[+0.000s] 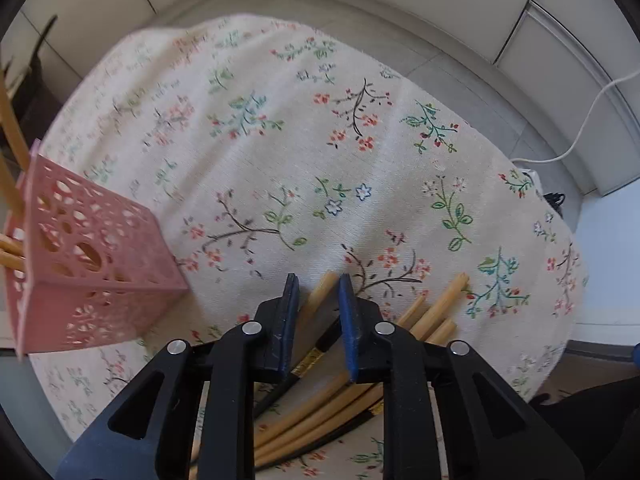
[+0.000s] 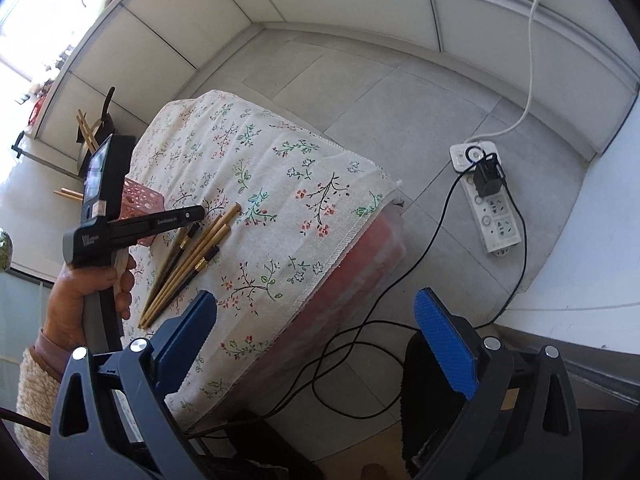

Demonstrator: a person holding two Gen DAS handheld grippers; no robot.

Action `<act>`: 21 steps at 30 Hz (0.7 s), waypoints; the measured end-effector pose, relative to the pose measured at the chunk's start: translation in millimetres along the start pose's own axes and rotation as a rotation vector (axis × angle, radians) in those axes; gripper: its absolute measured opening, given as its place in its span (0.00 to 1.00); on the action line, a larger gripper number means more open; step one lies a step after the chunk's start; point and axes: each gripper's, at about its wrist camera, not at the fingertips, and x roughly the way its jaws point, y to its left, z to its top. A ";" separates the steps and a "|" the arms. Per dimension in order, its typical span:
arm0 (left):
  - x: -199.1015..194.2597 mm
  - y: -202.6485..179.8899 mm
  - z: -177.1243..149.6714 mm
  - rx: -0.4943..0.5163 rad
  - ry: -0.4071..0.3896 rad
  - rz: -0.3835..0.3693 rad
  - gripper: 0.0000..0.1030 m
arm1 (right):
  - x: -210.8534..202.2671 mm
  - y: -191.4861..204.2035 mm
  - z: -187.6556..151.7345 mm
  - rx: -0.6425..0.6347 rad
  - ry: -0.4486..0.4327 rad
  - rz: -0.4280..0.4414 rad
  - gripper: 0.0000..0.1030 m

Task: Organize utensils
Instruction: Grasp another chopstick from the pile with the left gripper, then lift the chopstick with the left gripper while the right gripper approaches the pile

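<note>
Closing my left gripper (image 1: 319, 286) around one bamboo chopstick (image 1: 318, 295) from the pile on the table (image 1: 280, 152); right gripper (image 2: 320, 312) hangs open, empty. Next: lift it cleanly into the pink holder (image 1: 100, 272).

Both wrist views downward, sharing chopsticks (image 1: 320, 412).

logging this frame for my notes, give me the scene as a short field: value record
surface: floral tablecloth
loose items: chopsticks lying in a bunch on the cloth
container: pink perforated basket, some chopsticks already in it
left hand-held gripper: jaws narrow around one chopstick; contact unclear
right hand-held gripper: open, empty, off the table edge
floor: power strip
</note>
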 end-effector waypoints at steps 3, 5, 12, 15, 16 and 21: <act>-15.4 0.9 -8.0 0.015 -0.073 0.028 0.15 | 5.6 -2.5 4.3 0.067 0.021 0.001 0.93; -37.8 2.7 -16.7 0.014 -0.130 0.051 0.14 | 8.0 4.5 8.2 0.087 0.031 0.016 0.93; -134.1 11.8 -72.6 -0.011 -0.326 0.082 0.10 | 40.7 57.5 37.7 0.149 0.122 0.074 0.93; -165.3 22.4 -100.5 -0.056 -0.388 0.085 0.10 | 69.3 73.3 46.7 0.192 0.213 0.094 0.68; -175.1 26.5 -107.7 -0.066 -0.409 0.082 0.10 | 77.6 77.0 48.4 0.204 0.230 0.080 0.56; -206.6 35.1 -139.5 -0.106 -0.486 0.065 0.09 | 111.4 91.9 54.6 0.228 0.260 0.026 0.32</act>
